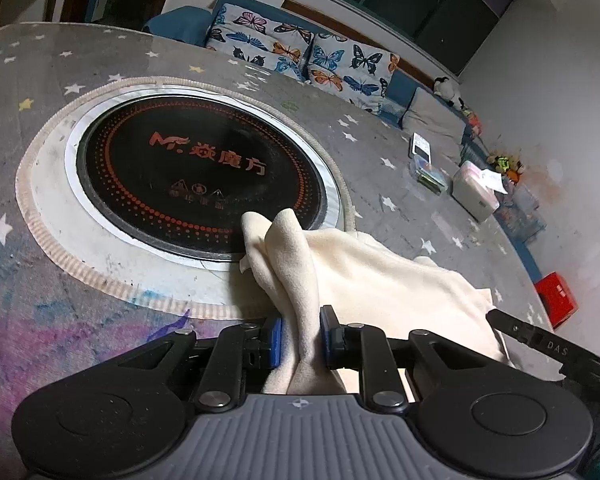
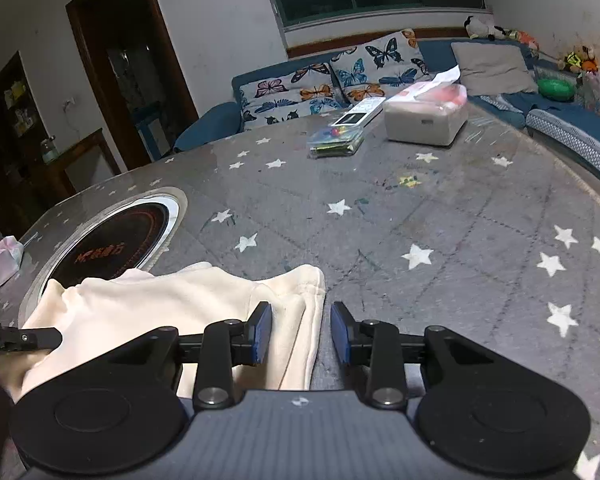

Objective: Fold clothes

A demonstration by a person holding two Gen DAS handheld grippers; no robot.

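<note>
The left gripper (image 1: 300, 336) is clamped on a bunched fold of the cream garment (image 1: 380, 276), which lies on the star-patterned table (image 1: 100, 64) with a lifted corner over the near edge of the round black cooktop (image 1: 196, 176). The right gripper (image 2: 300, 332) hovers with its jaws apart, straddling the garment's (image 2: 172, 300) right hem. Farther off stand a tissue box (image 2: 424, 118) with tissue sticking out and a clear case (image 2: 336, 142) of small coloured items.

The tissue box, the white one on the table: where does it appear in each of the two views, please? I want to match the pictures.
Left wrist view: the tissue box sits at the right, near the table's far edge, beyond the cream garment.
Right wrist view: the tissue box is at upper centre-right, far across the table.
Shared landmark: the round black cooktop set in the table.
</note>
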